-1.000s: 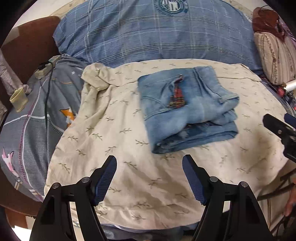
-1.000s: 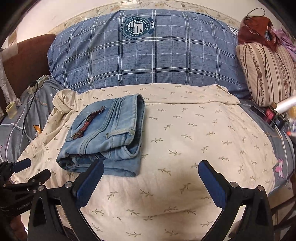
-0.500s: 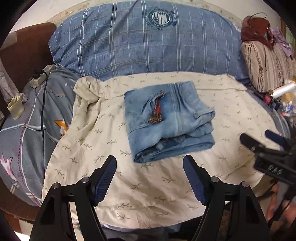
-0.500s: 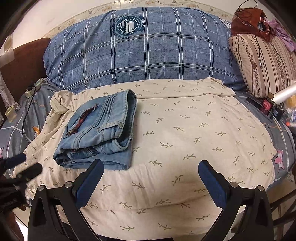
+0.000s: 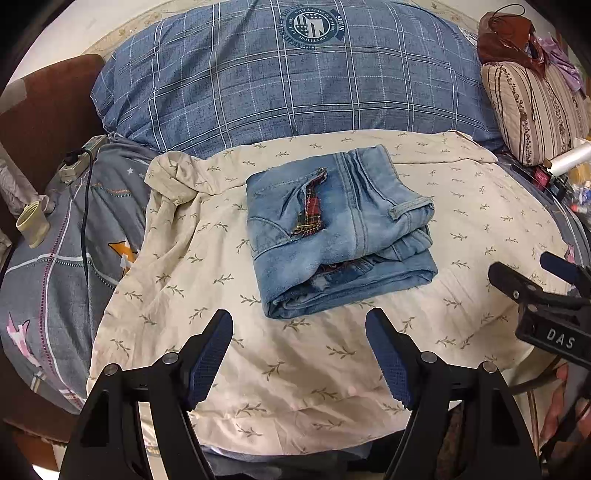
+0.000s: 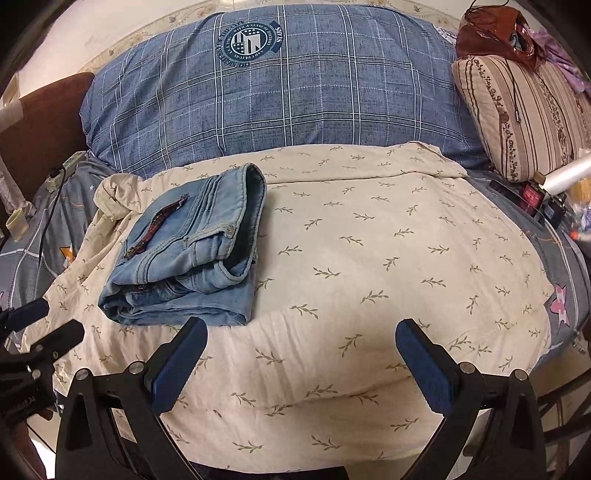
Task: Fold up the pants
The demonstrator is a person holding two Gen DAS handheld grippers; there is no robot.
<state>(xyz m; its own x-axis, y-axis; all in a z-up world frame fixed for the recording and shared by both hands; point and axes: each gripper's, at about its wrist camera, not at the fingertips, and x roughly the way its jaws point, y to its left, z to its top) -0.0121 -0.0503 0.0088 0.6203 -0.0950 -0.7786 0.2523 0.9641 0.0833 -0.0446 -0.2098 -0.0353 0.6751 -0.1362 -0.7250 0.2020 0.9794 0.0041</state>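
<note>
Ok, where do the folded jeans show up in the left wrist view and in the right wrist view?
Left wrist view: the folded jeans lie near the middle, just beyond the open left gripper.
Right wrist view: the folded jeans lie left of centre, beyond the right gripper's left finger.
Shared landmark: the round crest on the blue plaid pillow, behind the jeans.

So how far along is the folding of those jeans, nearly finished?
It looks essentially done. The jeans lie as a compact, layered bundle on the beige sheet. Nothing is in hand: the left gripper and the right gripper are both open and empty, short of the bundle and not touching it. Little seems left, perhaps tidying the uneven layers showing at the near edge.
</note>
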